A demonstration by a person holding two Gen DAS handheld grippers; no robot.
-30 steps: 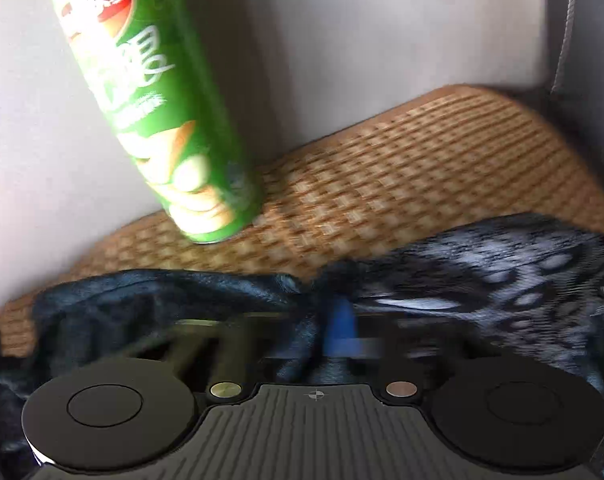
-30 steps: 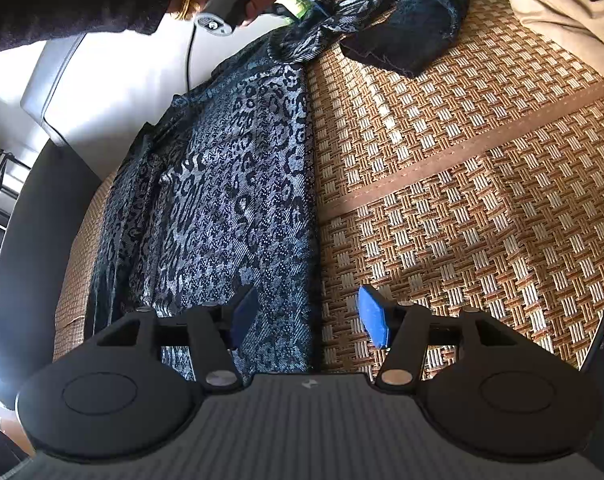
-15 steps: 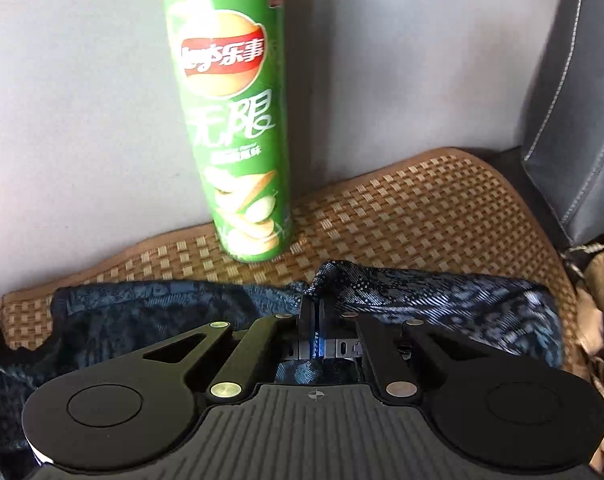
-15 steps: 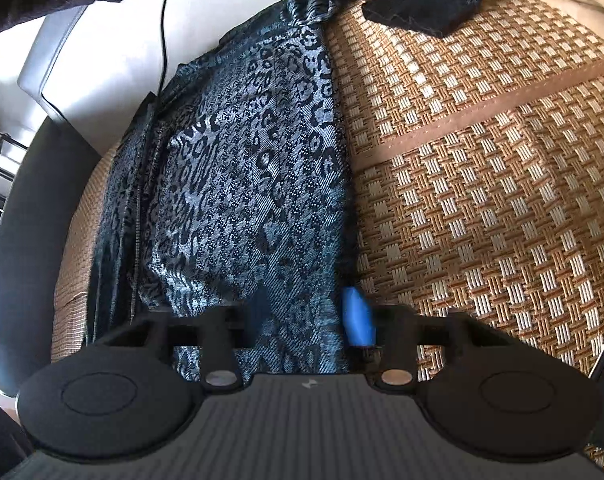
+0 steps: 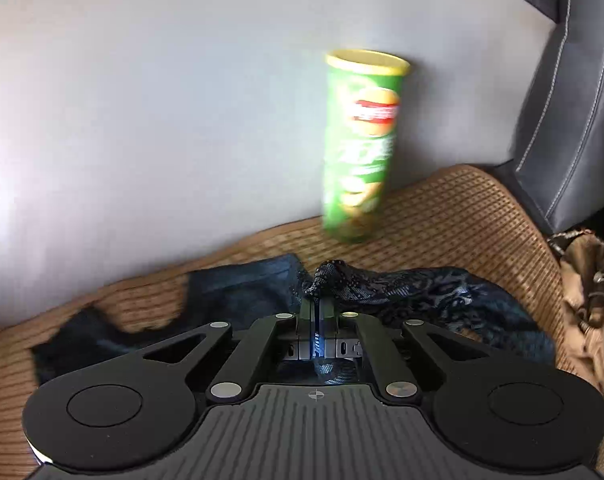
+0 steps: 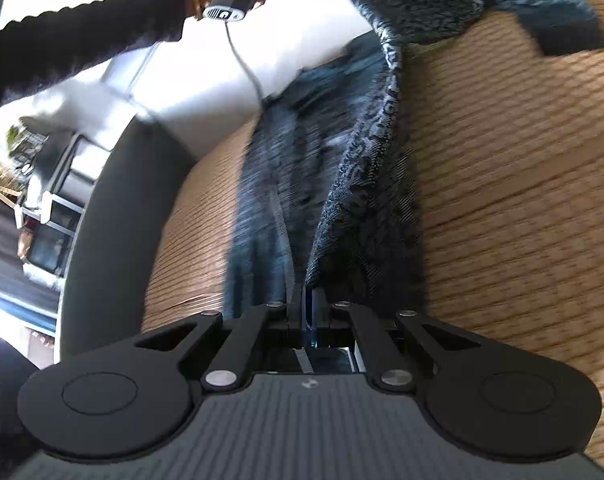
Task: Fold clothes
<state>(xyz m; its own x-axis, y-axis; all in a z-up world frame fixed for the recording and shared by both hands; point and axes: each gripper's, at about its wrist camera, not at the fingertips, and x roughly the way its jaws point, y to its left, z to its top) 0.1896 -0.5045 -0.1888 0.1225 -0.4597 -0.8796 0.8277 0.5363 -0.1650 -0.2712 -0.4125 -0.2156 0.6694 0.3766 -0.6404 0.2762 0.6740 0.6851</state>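
With both tongs pinching cloth, step in hand: lifting one long edge of the garment to carry it across for a lengthwise fold.
Left tongs (image 5: 315, 312): pressed together on a bunched corner of the patterned garment (image 5: 421, 288), near the sofa backrest (image 5: 162, 120).
Right tongs (image 6: 309, 312): pressed together on the near end of the same edge.
Garment position: stretched between the two tongs, remainder lying on the woven mat (image 6: 521, 200) of the sofa seat.
Edge tension: keep taut, without sag or twist.
Travel: move both tongs together, level and parallel.
Clearance: stay clear of the green crisp can (image 5: 361, 148) standing upright just beyond the cloth.
Release: only once edges align.
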